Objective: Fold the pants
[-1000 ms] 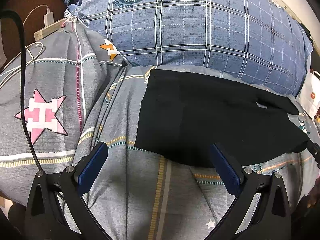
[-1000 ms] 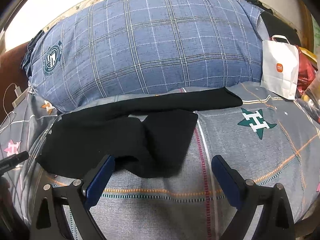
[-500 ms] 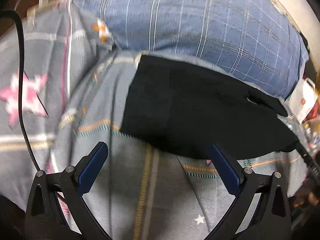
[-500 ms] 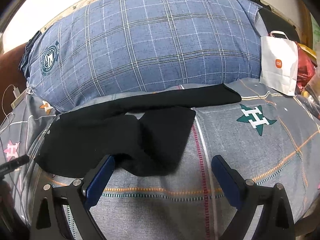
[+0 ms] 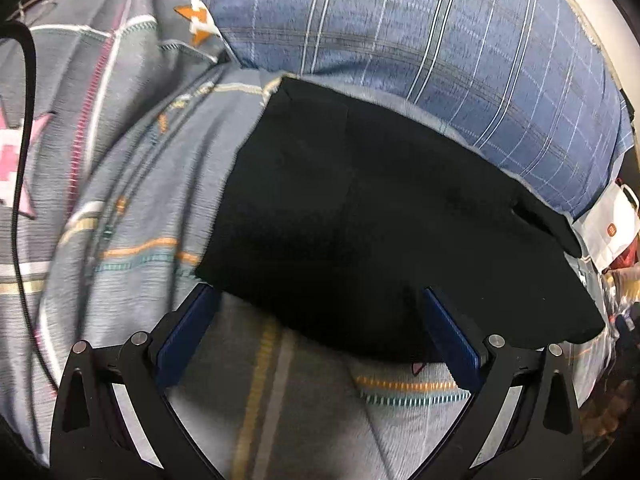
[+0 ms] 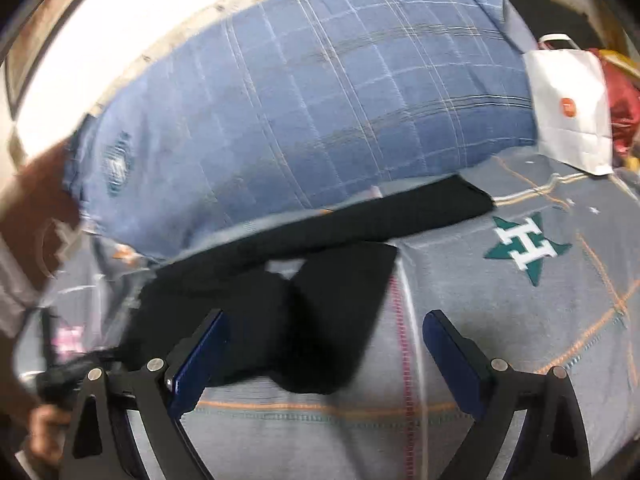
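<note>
pants point(image 5: 392, 216): black, lying flat on the bed point(image 5: 152, 184), close against the blue checked pillow point(image 5: 440, 40) behind them. in the right wrist view the pants point(image 6: 320, 304) show one leg stretched long beside the pillow point(image 6: 304, 120) and the other doubled back toward the near side.

left gripper point(image 5: 316, 320): jaws spread wide, nothing between them; hovers at the near edge of the pants, one blue pad point(image 5: 188, 328) by the corner of the cloth, the other over the black cloth itself. whether either touches the cloth cannot be told.

right gripper point(image 6: 324, 352): jaws spread wide, empty; the folded leg end lies between them, its left pad point(image 6: 200, 356) over the black cloth, the other over bare bedding.

bed: grey cover point(image 6: 500, 320) with stripes, a green star point(image 6: 524, 244), a pink star point(image 5: 16, 156) and an orange star point(image 5: 198, 24).

bag point(image 6: 568, 104): white paper, orange mark, standing at the pillow's right end, beside red stuff.

cable point(image 5: 18, 184): black, hanging down the left side of the left wrist view.

both views are somewhat smeared.
</note>
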A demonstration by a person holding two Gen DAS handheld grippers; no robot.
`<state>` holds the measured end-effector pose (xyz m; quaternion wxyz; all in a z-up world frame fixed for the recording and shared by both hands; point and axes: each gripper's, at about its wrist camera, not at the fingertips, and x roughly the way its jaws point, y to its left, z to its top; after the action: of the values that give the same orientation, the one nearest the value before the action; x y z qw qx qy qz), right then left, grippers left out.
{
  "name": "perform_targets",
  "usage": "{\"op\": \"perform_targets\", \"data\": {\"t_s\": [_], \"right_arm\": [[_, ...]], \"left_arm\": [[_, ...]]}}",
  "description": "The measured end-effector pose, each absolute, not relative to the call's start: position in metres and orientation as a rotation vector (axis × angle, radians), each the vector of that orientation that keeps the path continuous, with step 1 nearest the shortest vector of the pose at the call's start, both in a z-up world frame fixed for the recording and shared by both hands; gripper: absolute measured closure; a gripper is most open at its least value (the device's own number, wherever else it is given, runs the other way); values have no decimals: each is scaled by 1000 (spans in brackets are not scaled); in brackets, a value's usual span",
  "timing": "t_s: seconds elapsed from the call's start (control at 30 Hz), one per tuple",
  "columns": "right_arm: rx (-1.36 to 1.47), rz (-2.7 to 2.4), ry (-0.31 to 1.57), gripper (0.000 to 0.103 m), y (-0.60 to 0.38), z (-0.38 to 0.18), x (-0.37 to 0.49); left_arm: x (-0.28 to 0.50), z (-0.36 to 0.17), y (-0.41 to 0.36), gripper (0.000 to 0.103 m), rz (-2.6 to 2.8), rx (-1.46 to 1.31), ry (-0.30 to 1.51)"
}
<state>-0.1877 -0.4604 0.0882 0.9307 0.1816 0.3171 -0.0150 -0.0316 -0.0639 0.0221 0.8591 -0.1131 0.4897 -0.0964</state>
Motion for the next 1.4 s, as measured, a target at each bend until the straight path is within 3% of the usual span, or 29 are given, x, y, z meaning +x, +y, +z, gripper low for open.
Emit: {"op": "perform_targets", "data": {"t_s": [0.17,0.43,0.53,0.57,0.6,0.67,0.87,1.0,1.13,1.17,1.23,1.3,1.4], "right_arm": [[325,-125,706,6,-472,75,-165],[288,-116,854,25,-472,22,-93],[278,-114,827,50,-471,15,-79],[281,-86,835,75,-469,15,-74],[280,-90,835,84,-468,15,-72],[294,-85,816,99,-468,22,-77],[322,-199,677,99,-498,67,-151],[262,-416,734,99,-527,65,-191],[277,-540,874,98,-546,37,-200],[279,-545,900,94,-546,35,-202],[282,-520,835,81,-542,46,-210],[293,-447,752,55,-524,64,-213],[333,-186,697,53,-481,79,-208]], "left_arm": [[-22,23,-76,1,-189,-233,1020],[-9,24,-82,1,-188,-244,1030],[-7,23,-84,9,-209,-239,1016],[-6,23,-85,21,-212,-228,1009],[-5,23,-88,36,-209,-198,999],[-3,24,-88,50,-207,-174,999],[-5,23,-74,52,-240,-203,1027],[-11,24,-72,52,-245,-203,1026],[-12,24,-71,37,-252,-242,1034],[-12,24,-72,32,-253,-244,1036],[-13,24,-74,31,-245,-239,1038],[-13,24,-75,31,-247,-233,1037],[-11,24,-67,32,-255,-299,1044]]}}
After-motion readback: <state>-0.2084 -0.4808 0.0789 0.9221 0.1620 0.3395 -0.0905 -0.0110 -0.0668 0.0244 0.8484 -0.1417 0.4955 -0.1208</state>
